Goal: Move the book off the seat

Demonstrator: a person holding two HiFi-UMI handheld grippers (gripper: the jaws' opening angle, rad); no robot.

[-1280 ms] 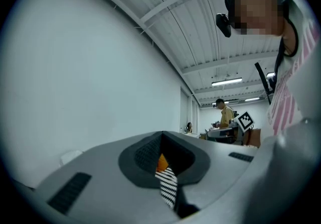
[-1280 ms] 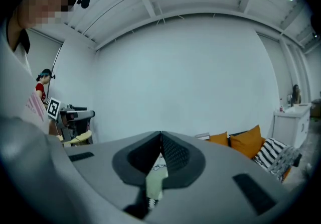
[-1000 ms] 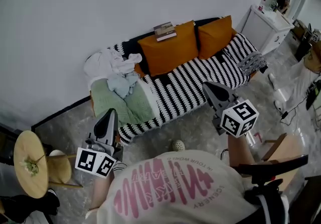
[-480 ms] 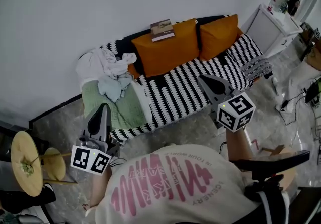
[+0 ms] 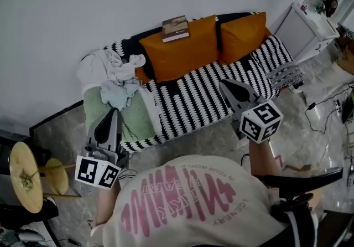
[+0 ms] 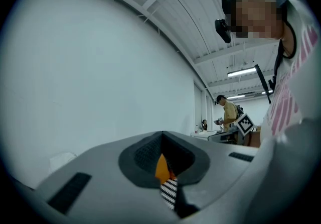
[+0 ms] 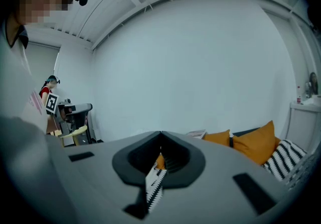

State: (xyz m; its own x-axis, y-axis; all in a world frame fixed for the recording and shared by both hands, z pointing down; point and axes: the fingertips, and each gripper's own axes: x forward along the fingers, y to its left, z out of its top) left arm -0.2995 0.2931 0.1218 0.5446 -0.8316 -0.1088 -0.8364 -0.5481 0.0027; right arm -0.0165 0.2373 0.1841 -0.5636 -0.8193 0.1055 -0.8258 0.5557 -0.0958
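You are closing on the sofa [image 5: 210, 96]: it sits nearer than a second ago. Left gripper [image 5: 109, 119] and right gripper [image 5: 229, 88] are both fully closed, holding nothing. The book [image 5: 175, 28] lies atop the backrest above an orange cushion [image 5: 180, 55], well apart from both; approach only.

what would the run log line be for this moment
phase: pre-grasp | book: atop sofa backrest by orange cushion, untouched | left tool: shut, empty | right tool: shut, empty
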